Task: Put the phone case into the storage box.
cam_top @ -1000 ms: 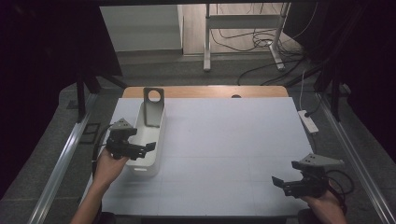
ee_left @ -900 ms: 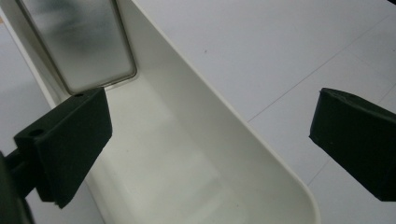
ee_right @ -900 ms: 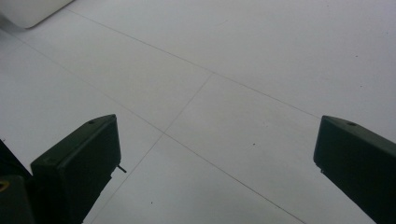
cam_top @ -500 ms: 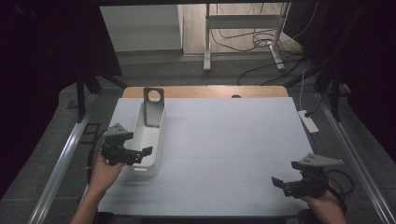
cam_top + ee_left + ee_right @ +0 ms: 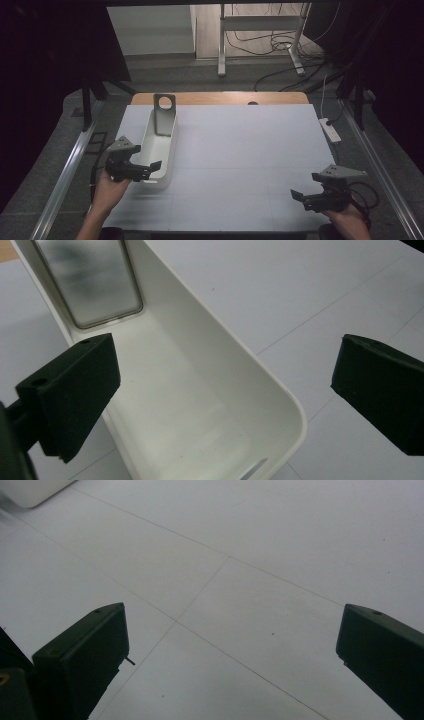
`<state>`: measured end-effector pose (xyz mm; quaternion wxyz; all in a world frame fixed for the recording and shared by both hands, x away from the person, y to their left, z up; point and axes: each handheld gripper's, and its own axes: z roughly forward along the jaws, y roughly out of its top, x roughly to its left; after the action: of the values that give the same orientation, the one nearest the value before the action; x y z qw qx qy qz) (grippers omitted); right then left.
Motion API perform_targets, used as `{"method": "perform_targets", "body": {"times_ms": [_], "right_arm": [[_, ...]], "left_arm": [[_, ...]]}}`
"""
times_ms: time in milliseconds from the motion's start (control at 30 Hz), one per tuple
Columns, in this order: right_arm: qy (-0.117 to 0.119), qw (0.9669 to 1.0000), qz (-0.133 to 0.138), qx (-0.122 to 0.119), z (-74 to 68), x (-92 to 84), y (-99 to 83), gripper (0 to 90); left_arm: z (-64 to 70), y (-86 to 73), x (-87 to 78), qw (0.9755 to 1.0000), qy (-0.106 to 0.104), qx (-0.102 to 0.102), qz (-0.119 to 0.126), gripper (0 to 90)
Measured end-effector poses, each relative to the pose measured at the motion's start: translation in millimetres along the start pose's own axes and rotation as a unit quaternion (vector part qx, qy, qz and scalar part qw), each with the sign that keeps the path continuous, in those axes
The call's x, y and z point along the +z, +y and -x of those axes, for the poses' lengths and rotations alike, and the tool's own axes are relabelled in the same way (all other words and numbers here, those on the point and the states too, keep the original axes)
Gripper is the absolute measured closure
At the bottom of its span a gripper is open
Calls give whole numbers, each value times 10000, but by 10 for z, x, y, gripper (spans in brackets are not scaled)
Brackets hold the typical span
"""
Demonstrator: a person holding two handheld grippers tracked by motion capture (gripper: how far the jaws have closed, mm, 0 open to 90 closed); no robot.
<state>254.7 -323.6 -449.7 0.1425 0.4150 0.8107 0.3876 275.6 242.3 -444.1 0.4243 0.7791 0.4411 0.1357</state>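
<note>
A long white bin (image 5: 161, 142) lies on the left of the white table (image 5: 250, 150). A grey metal plate with a round hole (image 5: 164, 112) leans upright at its far end. My left gripper (image 5: 151, 170) hovers open over the bin's near end. In the left gripper view the bin's hollow inside (image 5: 175, 405) runs up to the plate (image 5: 90, 285). The left gripper (image 5: 225, 395) has one jaw above the bin's left wall and the other out over the table. My right gripper (image 5: 305, 189) is open and holds nothing low over the front right; bare table lies between the jaws of the right gripper (image 5: 230, 655).
A white power strip (image 5: 330, 130) lies off the table's right edge. A wooden strip (image 5: 225, 98) borders the back. Metal rails run along both sides, and cables trail on the floor behind. A corner of the bin (image 5: 30, 490) shows in the right gripper view.
My left gripper has drawn back toward the near end of the bin, still open. The right gripper has stayed where it was.
</note>
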Motion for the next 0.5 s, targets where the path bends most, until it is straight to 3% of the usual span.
{"method": "perform_targets", "body": {"times_ms": [500], "right_arm": [[1,10000,-1,-12,0,0,0,11]], "left_arm": [[62,-123,-159,10000,58,4,46,1]]}}
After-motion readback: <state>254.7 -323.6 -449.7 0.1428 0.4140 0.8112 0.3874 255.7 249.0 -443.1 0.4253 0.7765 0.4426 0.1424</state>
